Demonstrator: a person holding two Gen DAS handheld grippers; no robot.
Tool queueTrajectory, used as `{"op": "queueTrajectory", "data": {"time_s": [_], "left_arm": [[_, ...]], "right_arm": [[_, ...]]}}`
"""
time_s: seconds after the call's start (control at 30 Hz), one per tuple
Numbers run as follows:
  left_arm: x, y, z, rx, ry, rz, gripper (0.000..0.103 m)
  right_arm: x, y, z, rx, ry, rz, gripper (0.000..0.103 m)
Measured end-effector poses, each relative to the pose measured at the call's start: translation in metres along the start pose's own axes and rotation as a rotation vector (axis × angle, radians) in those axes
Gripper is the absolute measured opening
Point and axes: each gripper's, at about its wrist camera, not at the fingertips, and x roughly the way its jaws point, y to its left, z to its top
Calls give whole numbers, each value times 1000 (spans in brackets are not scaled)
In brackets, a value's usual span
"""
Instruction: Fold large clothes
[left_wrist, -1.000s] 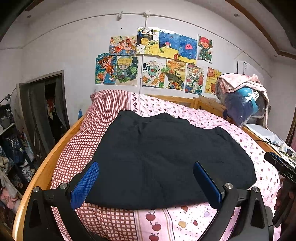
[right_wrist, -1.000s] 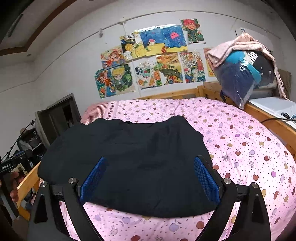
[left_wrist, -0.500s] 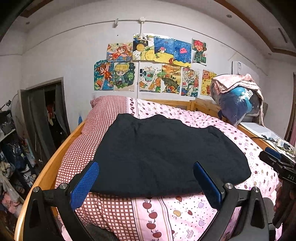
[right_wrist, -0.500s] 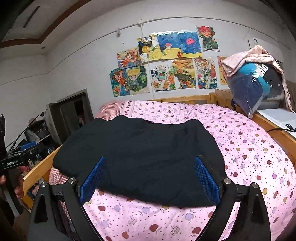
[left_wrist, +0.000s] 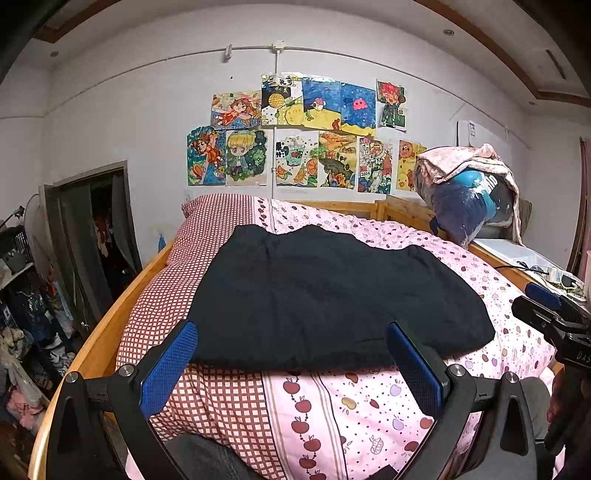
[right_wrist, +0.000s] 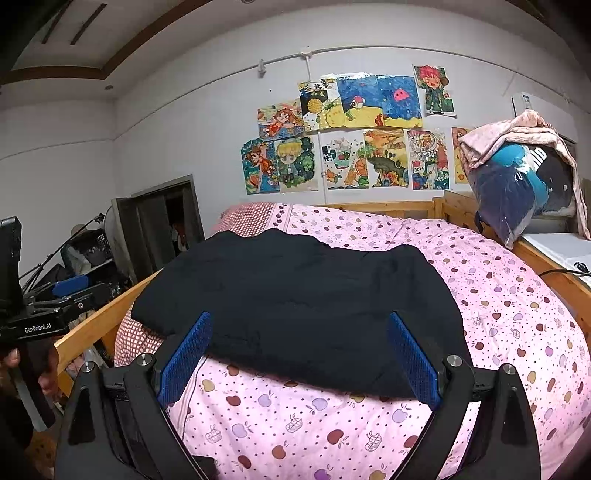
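A black garment (left_wrist: 332, 295) lies folded flat on the pink apple-print bed cover (left_wrist: 369, 413), its near edge by the foot of the bed. My left gripper (left_wrist: 291, 354) hangs open just short of that edge, nothing between its blue pads. In the right wrist view the same black garment (right_wrist: 295, 302) spreads across the bed cover (right_wrist: 517, 314). My right gripper (right_wrist: 299, 350) is open too, held before the garment's near edge and not touching it. Each gripper shows at the side of the other's view, held by a hand.
A wooden bed frame (left_wrist: 110, 325) runs along the left side. A red checked pillow (left_wrist: 218, 218) lies at the head. A bagged bundle of bedding (left_wrist: 469, 192) sits on the right, above a white surface with cables (left_wrist: 535, 262). Cluttered shelves (left_wrist: 22, 314) stand left.
Both grippers have pulled back from the garment and away from the bed; the garment now sits farther off and lies still. Both stayed open.
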Motion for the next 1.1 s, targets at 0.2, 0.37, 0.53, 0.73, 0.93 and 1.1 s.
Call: {"op": "queueTrajectory", "data": {"time_s": [0.2, 0.37, 0.53, 0.73, 0.93, 1.1], "left_arm": [[-6, 0, -7, 2, 6, 2, 103], [-8, 1, -16, 2, 11, 3, 103], [-9, 1, -26, 7, 13, 3, 103], [-9, 0, -39, 5, 10, -1, 103], [-2, -1, -56, -17, 37, -3, 103], [6, -3, -64, -27, 71, -10, 103]], "right_arm": [[-9, 8, -5, -17, -5, 6, 93], [-12, 11, -8, -33, -5, -2, 93], [-17, 12, -13, -34, -12, -3, 93], [-19, 13, -22, -43, -18, -19, 93], [-17, 15, -37, -47, -24, -51, 93], [-13, 15, -46, -47, -11, -56, 93]]}}
